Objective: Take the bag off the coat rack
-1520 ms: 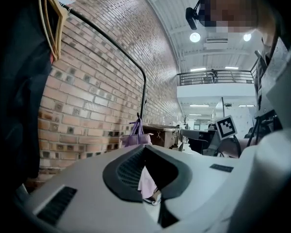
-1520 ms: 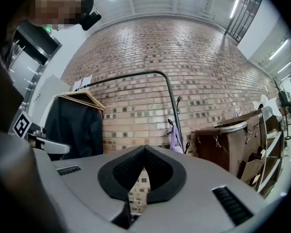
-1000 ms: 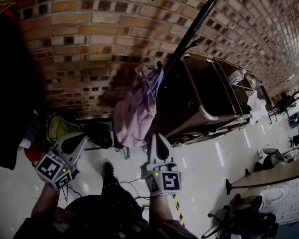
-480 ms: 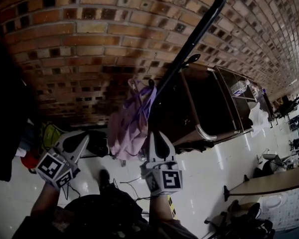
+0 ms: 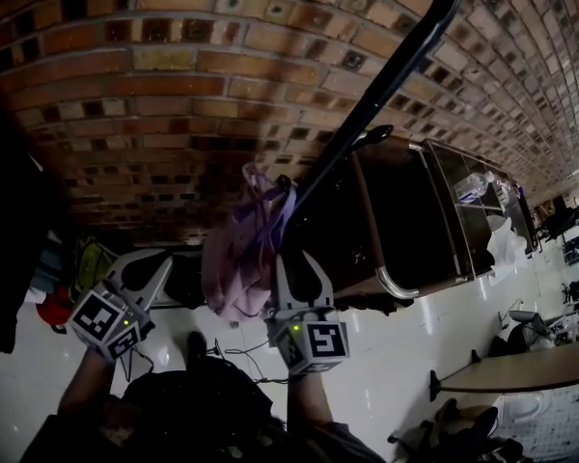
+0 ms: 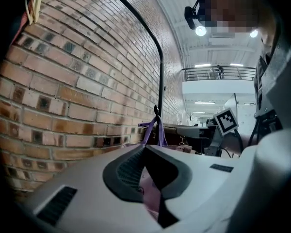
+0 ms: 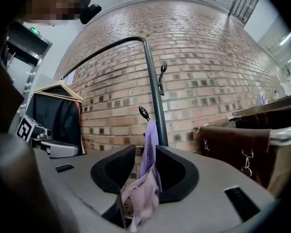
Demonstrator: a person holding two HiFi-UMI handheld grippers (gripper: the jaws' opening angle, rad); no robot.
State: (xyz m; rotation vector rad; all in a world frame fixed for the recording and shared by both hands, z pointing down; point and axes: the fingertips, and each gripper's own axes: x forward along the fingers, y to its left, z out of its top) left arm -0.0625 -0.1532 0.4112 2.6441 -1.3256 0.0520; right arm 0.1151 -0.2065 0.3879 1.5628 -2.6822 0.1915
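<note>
The purple bag hangs straight down from the coat rack, just ahead of my right gripper. Its jaws are opening, with fabric showing between them. My left gripper is wide open, farther away.

Right gripper opening, perhaps round bag

Dim, fisheye-warped edges (ceiling lamps glare), perhaps soft.
</note>
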